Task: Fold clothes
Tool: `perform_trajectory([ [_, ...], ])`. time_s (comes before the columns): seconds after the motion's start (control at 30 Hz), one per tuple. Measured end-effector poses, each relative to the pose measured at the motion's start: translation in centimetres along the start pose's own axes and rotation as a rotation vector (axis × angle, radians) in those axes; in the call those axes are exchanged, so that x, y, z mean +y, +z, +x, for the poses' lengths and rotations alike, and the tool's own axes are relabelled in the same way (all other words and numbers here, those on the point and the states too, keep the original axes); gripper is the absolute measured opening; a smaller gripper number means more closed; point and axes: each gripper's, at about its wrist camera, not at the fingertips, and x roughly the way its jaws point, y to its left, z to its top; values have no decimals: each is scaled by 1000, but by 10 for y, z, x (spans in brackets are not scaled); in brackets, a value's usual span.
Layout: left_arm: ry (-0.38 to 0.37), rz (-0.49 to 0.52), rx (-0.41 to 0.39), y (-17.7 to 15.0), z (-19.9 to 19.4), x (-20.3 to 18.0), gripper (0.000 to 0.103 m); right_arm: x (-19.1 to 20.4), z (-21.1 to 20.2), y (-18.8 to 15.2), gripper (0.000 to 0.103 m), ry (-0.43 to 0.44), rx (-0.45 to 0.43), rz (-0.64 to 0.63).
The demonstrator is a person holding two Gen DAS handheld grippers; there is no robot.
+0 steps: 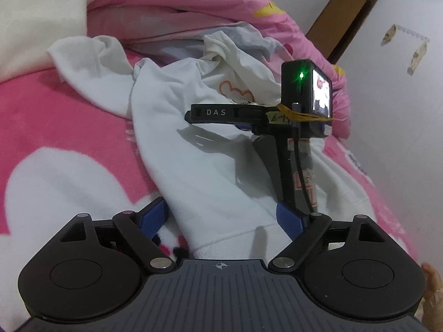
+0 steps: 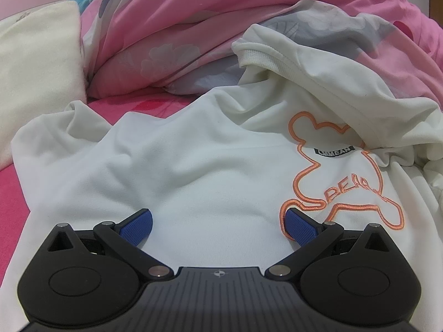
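Observation:
A white sweatshirt (image 1: 193,144) lies crumpled on the bed, and its front carries an orange embroidered bear outline (image 2: 340,185). Its ribbed collar (image 2: 265,61) is bunched up at the back. My left gripper (image 1: 221,218) is open and hovers at the garment's near hem, with the cloth lying loose between the blue pads (image 1: 153,218). My right gripper (image 2: 218,224) is open too, low over the chest of the sweatshirt, with one pad (image 2: 301,224) beside the bear outline. In the left wrist view the right gripper (image 1: 193,114) hangs over the garment and casts a shadow on it.
A pink blanket with white shapes (image 1: 55,138) covers the bed. A heaped pink quilt (image 2: 193,27) lies behind the sweatshirt, with a cream pillow (image 2: 36,83) at the left. A white wall (image 1: 401,110) and a brown door (image 1: 343,22) stand at the right. A hand (image 1: 432,290) shows at the lower right.

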Motion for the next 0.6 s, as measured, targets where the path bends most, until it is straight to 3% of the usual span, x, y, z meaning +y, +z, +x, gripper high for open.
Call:
perform_trajectory([
  [0.33,38,-18,-56,-2,-69,21,85,0,0,0,103,0,-1,-1],
  [0.5,6,3,-82,0,-79,22,85,0,0,0,103,0,-2,-2],
  [0.6,-28,24,-57,6,-62,26,85,0,0,0,103,0,-2,-2],
])
